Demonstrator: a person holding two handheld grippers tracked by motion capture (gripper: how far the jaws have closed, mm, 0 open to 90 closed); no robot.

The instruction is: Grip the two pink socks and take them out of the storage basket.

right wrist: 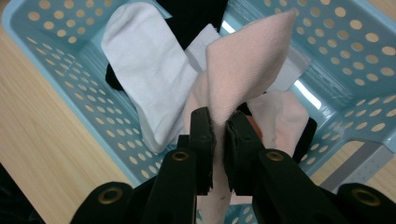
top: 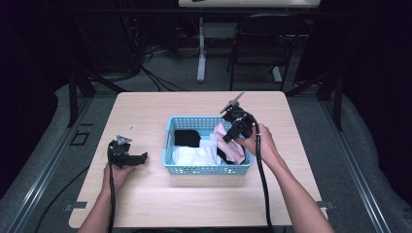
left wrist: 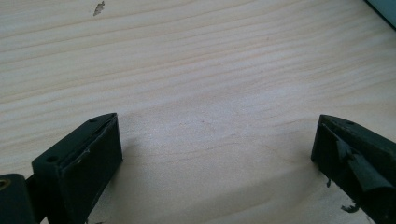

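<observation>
My right gripper (right wrist: 219, 128) pinches the pink sock (right wrist: 243, 70), long way up, over the basket's (top: 170, 141) right edge; my left gripper (left wrist: 215, 154) gapes wide, holding nothing

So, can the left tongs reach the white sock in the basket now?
Probably yes. The left tongs are open and hold nothing, beside the basket, and the white sock lies uncovered near that side. Only the basket wall stands between.

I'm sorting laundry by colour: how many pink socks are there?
1 that I can tell: the pink sock is pinched in the right gripper over the blue basket. More pink fabric beneath may be its other end; others may be hidden.
</observation>
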